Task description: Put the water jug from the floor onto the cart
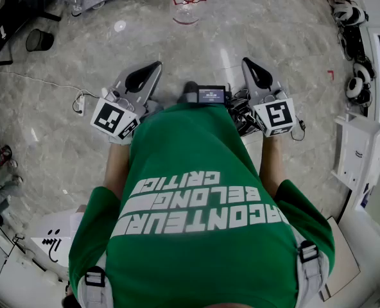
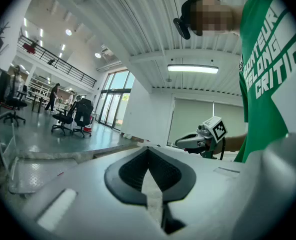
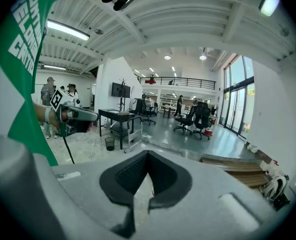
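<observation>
Holding L gripper [image 1: 155,65] & R gripper [image 1: 248,62] at waist ht, fingers of both pressed together, nothing btwn. Spotting water jug [image 1: 186,8] upright on floor [image 1: 273,37] well ahead, red cap up, out of reach. Approach prob. the step in hand: walk up, crouch, spread both sets of fingers before contact, clamp opposite sides of jug, keep level while lifting. Can't ID cart for sure; maybe white unit [image 1: 355,147] at R.

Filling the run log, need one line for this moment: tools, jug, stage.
left tool: shut, empty | right tool: shut, empty | water jug: on floor ahead, untouched | stage: pre-grasp
</observation>
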`<state>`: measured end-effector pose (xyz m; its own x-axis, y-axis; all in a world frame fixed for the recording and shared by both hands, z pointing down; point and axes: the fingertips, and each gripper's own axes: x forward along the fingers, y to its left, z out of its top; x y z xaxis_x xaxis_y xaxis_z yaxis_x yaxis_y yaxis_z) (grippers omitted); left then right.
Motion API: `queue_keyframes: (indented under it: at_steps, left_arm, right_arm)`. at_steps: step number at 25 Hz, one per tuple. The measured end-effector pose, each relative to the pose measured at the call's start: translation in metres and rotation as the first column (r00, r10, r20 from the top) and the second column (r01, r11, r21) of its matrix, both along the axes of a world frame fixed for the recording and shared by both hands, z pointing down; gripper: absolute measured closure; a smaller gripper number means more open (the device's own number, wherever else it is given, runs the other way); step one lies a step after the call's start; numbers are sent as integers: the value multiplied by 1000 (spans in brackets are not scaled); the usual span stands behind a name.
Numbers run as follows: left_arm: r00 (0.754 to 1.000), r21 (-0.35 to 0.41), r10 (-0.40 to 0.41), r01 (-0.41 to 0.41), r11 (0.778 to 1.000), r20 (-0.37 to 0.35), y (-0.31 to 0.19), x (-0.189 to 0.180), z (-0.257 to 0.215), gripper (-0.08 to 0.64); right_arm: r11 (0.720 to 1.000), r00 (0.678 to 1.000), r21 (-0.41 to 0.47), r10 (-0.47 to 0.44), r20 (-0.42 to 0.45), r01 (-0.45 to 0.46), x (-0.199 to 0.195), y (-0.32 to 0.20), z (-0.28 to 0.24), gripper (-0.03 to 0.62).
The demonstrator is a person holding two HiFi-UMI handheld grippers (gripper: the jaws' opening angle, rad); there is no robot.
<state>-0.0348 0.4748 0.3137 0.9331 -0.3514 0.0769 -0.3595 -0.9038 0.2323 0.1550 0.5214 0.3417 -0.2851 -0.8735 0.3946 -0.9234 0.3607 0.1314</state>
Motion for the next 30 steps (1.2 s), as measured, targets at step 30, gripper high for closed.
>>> queue_keyframes:
  at_steps: [30]
  left_arm:
    - [999,2,8,-8,1000,49,12,75,18,545]
  right_arm:
    - [975,977,-62,-213,-1,212,15,-19,49,600]
